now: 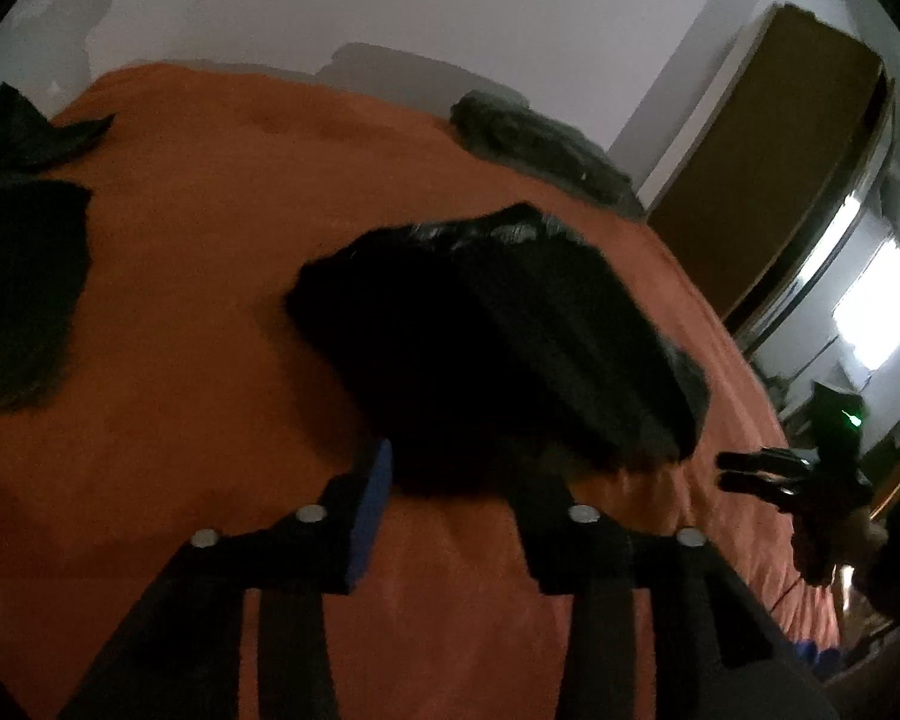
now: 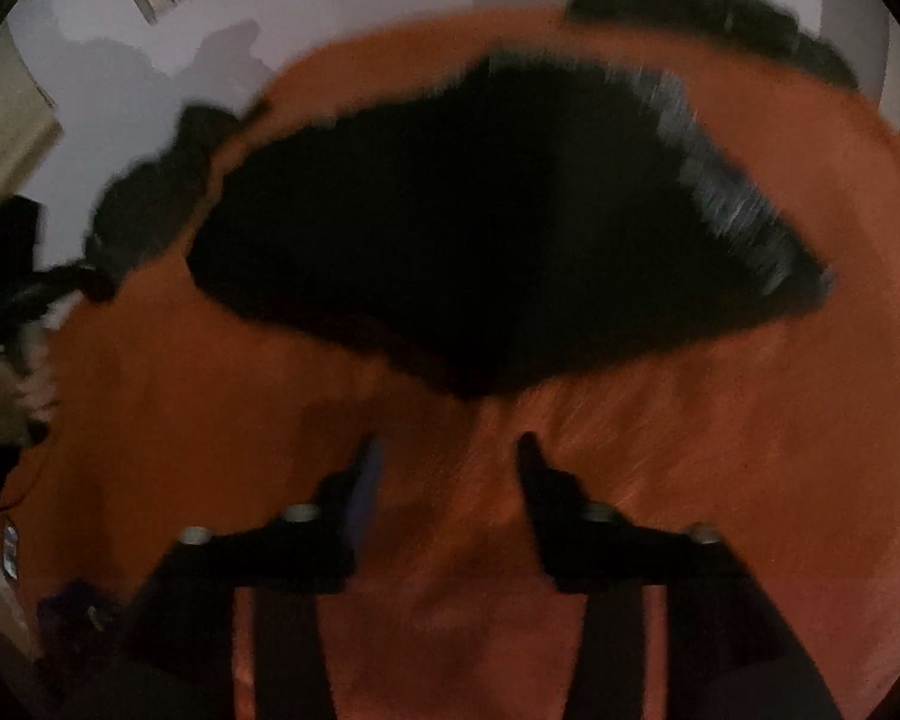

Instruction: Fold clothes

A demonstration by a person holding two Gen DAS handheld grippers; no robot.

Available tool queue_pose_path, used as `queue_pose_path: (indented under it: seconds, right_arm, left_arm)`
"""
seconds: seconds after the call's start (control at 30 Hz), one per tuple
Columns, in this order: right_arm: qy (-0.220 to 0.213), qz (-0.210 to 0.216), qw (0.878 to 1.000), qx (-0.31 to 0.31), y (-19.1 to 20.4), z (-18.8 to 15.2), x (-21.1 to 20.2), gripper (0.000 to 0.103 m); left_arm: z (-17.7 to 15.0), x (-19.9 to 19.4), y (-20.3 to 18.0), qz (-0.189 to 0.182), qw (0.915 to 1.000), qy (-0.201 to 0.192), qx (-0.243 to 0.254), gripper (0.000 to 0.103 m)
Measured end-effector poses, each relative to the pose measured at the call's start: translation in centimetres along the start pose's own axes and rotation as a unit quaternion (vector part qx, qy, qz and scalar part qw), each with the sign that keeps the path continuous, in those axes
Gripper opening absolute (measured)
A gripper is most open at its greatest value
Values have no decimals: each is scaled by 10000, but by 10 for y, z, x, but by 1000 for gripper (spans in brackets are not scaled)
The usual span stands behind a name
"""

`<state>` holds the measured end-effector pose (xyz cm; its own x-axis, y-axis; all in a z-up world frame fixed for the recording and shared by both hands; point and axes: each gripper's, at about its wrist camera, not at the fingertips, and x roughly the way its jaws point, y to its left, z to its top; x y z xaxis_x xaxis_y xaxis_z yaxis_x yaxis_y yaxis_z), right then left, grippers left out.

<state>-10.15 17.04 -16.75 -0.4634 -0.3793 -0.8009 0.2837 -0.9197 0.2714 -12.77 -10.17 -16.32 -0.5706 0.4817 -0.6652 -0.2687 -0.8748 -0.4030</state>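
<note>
A black folded garment (image 1: 492, 348) with a greyish band along its far edge lies on the orange bed cover (image 1: 210, 240). My left gripper (image 1: 462, 474) stands open right at the garment's near edge, which overlaps and hides the right fingertip. In the blurred right wrist view the same garment (image 2: 480, 228) lies just ahead of my right gripper (image 2: 450, 450), which is open with only orange cover between its fingers. The right gripper (image 1: 727, 471) also shows at the bed's right side, held by a hand, apart from the garment.
More dark garments (image 1: 24, 288) lie at the left of the bed, and a grey pile (image 1: 540, 144) sits at its far edge by the white wall. A brown wardrobe (image 1: 768, 150) and a bright mirror stand to the right. Bare orange cover (image 2: 750, 450) surrounds the folded garment.
</note>
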Motion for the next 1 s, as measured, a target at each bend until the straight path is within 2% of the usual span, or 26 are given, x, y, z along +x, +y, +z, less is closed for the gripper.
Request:
queue_pose_path:
  seconds: [0.07, 0.27, 0.33, 0.4, 0.43, 0.47, 0.53, 0.6, 0.7, 0.8, 0.87, 0.9, 0.93, 1.0]
  right_arm:
    - [-359, -71, 9993, -66, -17, 21, -20, 65]
    - [-471, -395, 9981, 32, -94, 77, -13, 66]
    - [-411, -379, 9984, 103, -117, 95, 7, 66]
    - [-354, -449, 9977, 359, -157, 105, 28, 66]
    - [-296, -463, 9971, 521, -171, 107, 36, 66]
    - [-265, -448, 9962, 699, -181, 109, 45, 66]
    - [-262, -398, 9944, 939, -193, 110, 50, 65]
    - [-449, -364, 9940, 927, -191, 105, 44, 65]
    - [-563, -341, 9952, 727, -180, 101, 33, 65]
    - [-677, -318, 9958, 526, -168, 96, 23, 65]
    - [-752, -302, 9959, 393, -160, 93, 16, 65]
    - [-711, -281, 9964, 359, -160, 94, 17, 65]
    - [-648, -263, 9970, 321, -160, 97, 20, 65]
    - [-529, -189, 9975, 419, -168, 108, 32, 65]
  left_arm:
    - [15, 16, 6, -36, 9999, 54, -131, 57]
    - [51, 78, 30, 32, 9958, 491, -777, 63]
    - [55, 94, 41, -34, 9910, 603, -1194, 64]
    - [58, 106, 50, -33, 9859, 638, -1544, 64]
    - [58, 110, 53, 36, 9843, 600, -1657, 47]
    - [57, 114, 55, 105, 9825, 562, -1770, 8]
    - [59, 98, 53, 256, 9808, 235, -1920, 8]
    - [62, 79, 50, 408, 9777, -124, -2056, 8]
    - [77, 15, 39, 524, 9811, -705, -1724, 8]
    - [91, -42, 43, 824, 9820, -965, -1397, 7]
    - [96, -52, 52, 1033, 9836, -873, -1196, 8]
    - [98, -47, 58, 1090, 9855, -682, -1108, 9]
    - [98, -37, 65, 1118, 9864, -458, -1114, 13]
    - [92, -9, 79, 920, 9870, -82, -1312, 25]
